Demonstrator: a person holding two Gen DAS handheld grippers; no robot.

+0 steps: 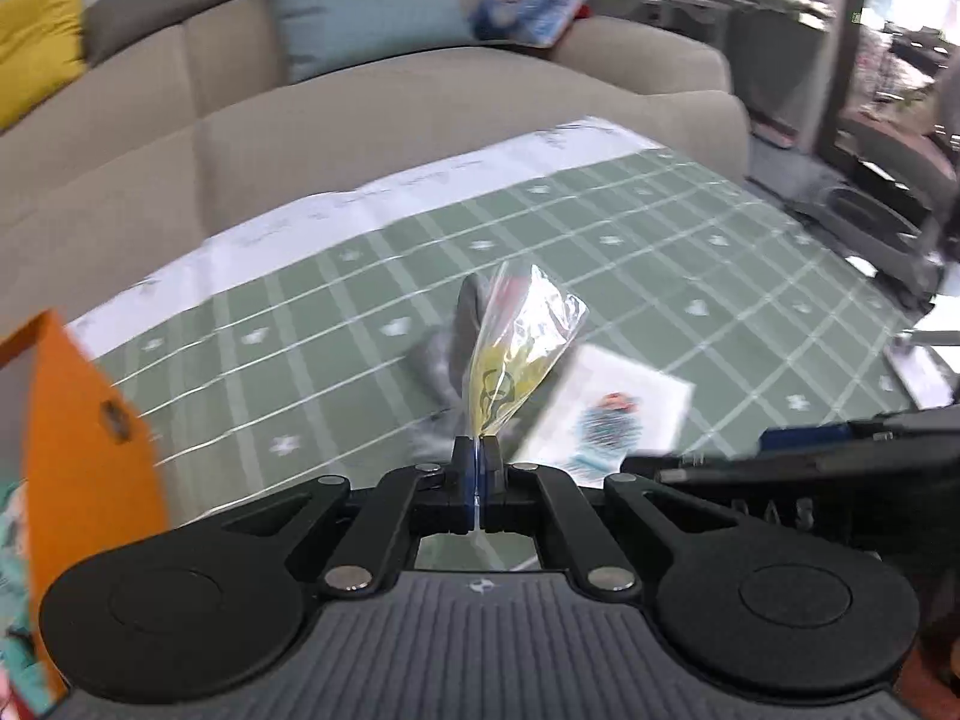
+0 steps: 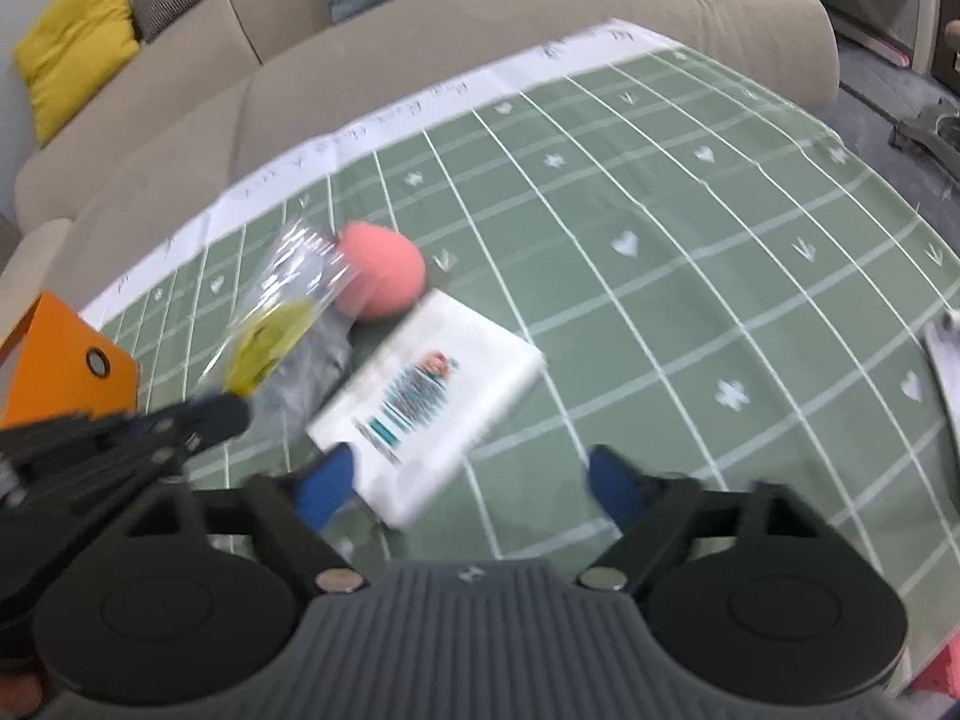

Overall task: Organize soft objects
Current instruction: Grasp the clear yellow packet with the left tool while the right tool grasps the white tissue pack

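My left gripper (image 1: 479, 461) is shut on the edge of a clear plastic bag (image 1: 517, 348) with a yellow soft item inside, held above the green checked cloth (image 1: 690, 252). The bag also shows in the right wrist view (image 2: 282, 306), with the left gripper (image 2: 231, 411) at its lower end. A grey soft item (image 2: 312, 372) lies under the bag. A pink soft ball (image 2: 378, 276) sits behind it. A white packet (image 2: 432, 396) with a printed label lies on the cloth; it also shows in the left wrist view (image 1: 612, 414). My right gripper (image 2: 471, 483) is open above the packet's near end.
An orange box (image 1: 78, 450) stands at the left edge of the cloth, also in the right wrist view (image 2: 66, 360). A beige sofa (image 2: 420, 60) runs behind, with a yellow cushion (image 2: 72, 42) and a blue-grey cushion (image 1: 360, 0). Dark furniture (image 1: 870, 198) stands to the right.
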